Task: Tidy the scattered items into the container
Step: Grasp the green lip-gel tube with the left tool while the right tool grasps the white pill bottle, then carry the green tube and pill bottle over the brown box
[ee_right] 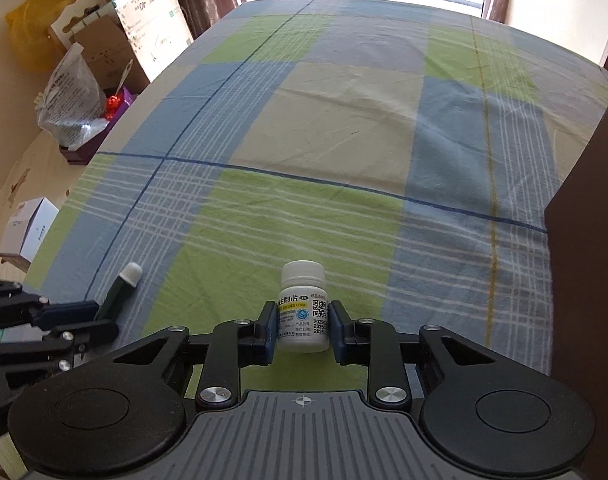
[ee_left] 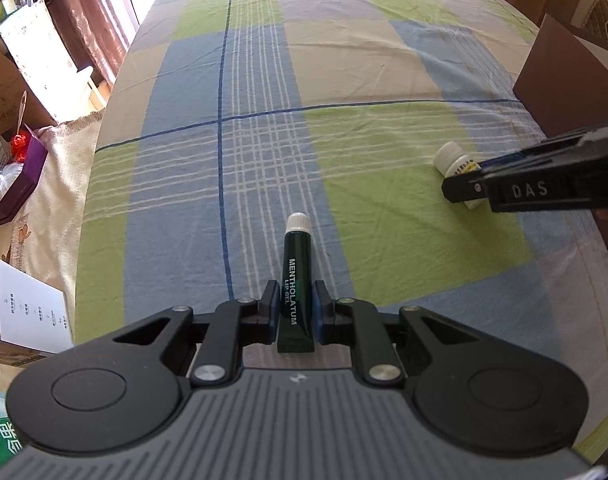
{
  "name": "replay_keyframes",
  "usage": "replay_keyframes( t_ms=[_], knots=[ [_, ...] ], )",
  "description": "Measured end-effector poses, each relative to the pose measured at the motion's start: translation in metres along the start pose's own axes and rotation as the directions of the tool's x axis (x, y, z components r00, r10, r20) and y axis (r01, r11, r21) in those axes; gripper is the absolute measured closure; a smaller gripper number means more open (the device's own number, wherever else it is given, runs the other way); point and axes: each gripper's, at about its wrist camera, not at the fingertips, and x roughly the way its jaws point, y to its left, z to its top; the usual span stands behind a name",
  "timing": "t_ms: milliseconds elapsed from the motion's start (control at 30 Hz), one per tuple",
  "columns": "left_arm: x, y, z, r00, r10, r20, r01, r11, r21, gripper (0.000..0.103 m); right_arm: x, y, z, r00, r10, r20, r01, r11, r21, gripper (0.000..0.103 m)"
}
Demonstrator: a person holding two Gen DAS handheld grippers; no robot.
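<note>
A dark green lip gel tube [ee_left: 297, 280] with a white cap lies lengthwise on the plaid cloth, and my left gripper [ee_left: 295, 314] is shut on its lower half. The same tube [ee_right: 121, 290] shows at the left of the right wrist view, with the left gripper [ee_right: 99, 316] around it. A small white pill bottle [ee_right: 302, 312] with a printed label sits between the pads of my right gripper [ee_right: 302, 326], which is shut on it. In the left wrist view that bottle [ee_left: 456, 166] lies on its side at the right, the right gripper [ee_left: 470, 180] closed over it. A dark brown container [ee_left: 564, 88] stands at the right edge.
The plaid green, blue and beige cloth [ee_left: 344, 80] covers the whole surface ahead. The brown container's wall [ee_right: 588, 260] rises close on the right. Cardboard boxes [ee_right: 115, 52], a plastic bag [ee_right: 69, 100] and a white box [ee_left: 27, 308] crowd the floor left of the surface.
</note>
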Motion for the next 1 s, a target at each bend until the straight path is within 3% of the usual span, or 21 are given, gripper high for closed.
replay_keyframes(
  t_ms=[167,367,400,500,800,1000],
  knots=[
    [0.005,0.0,0.009,1.0,-0.014,-0.004,0.014,1.0,-0.019,0.087,-0.014,0.0,-0.023,1.0,-0.009,-0.007,0.009,0.999,-0.043,0.073],
    [0.01,-0.008,0.017,1.0,-0.019,-0.007,0.019,0.999,-0.025,0.073,-0.018,0.004,-0.033,0.999,-0.034,0.01,0.035,0.996,-0.087,0.072],
    [0.01,-0.009,0.017,1.0,-0.018,-0.008,0.017,1.0,-0.024,0.073,-0.017,0.006,-0.033,0.999,-0.039,0.011,0.04,0.994,-0.097,0.072],
    [0.008,-0.016,0.015,1.0,-0.013,-0.013,0.012,1.0,-0.022,0.089,-0.017,0.01,-0.038,0.998,-0.059,0.019,0.061,0.986,-0.152,0.073],
    [-0.007,-0.049,-0.006,0.999,-0.006,-0.051,0.004,0.999,-0.036,0.089,-0.041,0.007,-0.078,0.999,-0.047,-0.018,0.044,0.989,-0.14,0.074],
    [-0.026,-0.075,-0.013,0.998,-0.027,-0.05,0.025,0.999,-0.022,0.089,-0.074,-0.005,-0.1,0.999,0.025,-0.022,-0.026,0.998,-0.062,0.074]
  ],
)
